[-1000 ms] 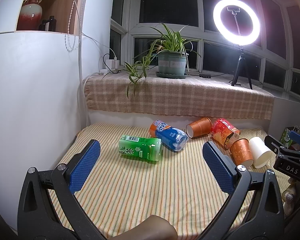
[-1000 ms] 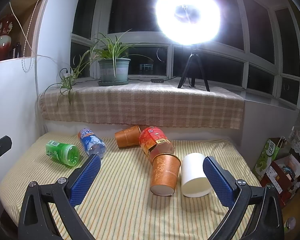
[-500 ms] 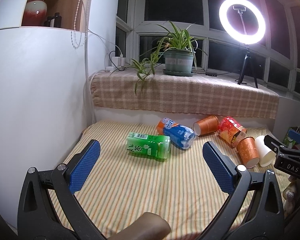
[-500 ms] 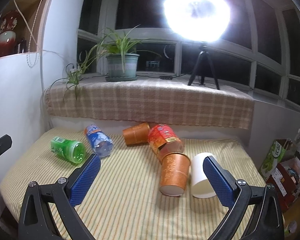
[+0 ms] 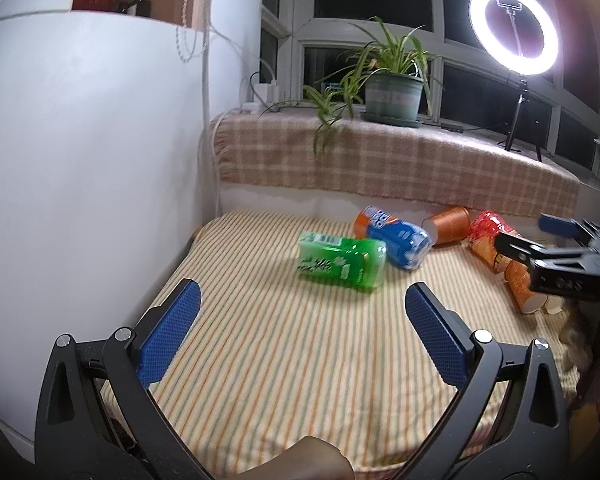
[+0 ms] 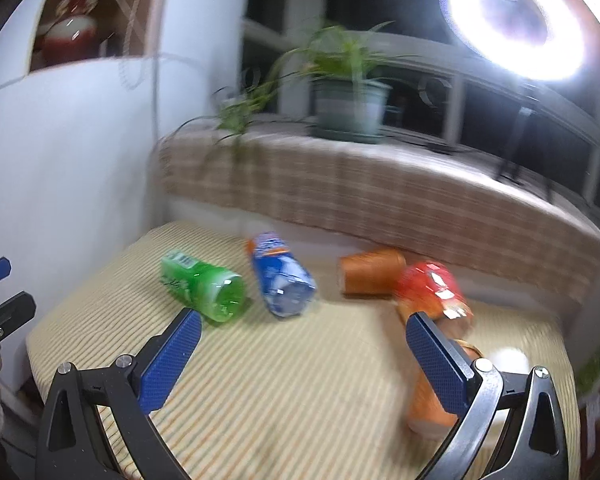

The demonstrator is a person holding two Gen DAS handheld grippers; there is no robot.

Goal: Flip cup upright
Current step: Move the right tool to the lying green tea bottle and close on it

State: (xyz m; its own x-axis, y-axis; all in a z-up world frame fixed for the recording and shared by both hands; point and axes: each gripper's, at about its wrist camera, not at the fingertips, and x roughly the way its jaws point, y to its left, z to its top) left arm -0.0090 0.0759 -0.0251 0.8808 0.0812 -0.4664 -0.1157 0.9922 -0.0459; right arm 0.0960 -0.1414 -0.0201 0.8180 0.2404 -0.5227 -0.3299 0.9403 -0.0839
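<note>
Several cups lie on their sides on the striped cloth: a green cup (image 5: 342,266) (image 6: 202,286), a blue cup (image 5: 396,242) (image 6: 282,280), an orange cup (image 5: 448,225) (image 6: 370,276), a red cup (image 5: 488,236) (image 6: 430,286) and a patterned orange cup (image 5: 522,290) (image 6: 426,400). A white cup (image 6: 508,358) is mostly hidden behind the right finger. My left gripper (image 5: 300,326) is open and empty, short of the green cup. My right gripper (image 6: 302,354) is open and empty, in front of the blue cup; it also shows in the left wrist view (image 5: 556,256).
A white wall (image 5: 80,180) bounds the cloth on the left. A checked ledge (image 5: 380,164) behind carries a potted plant (image 5: 394,94) and a ring light (image 5: 514,40). Boxes (image 6: 598,364) stand past the cloth's right edge.
Both grippers have swung to the left and stayed open. The cups appear farther right in both views, and the right wrist view is now blurred by motion. No cup has moved.
</note>
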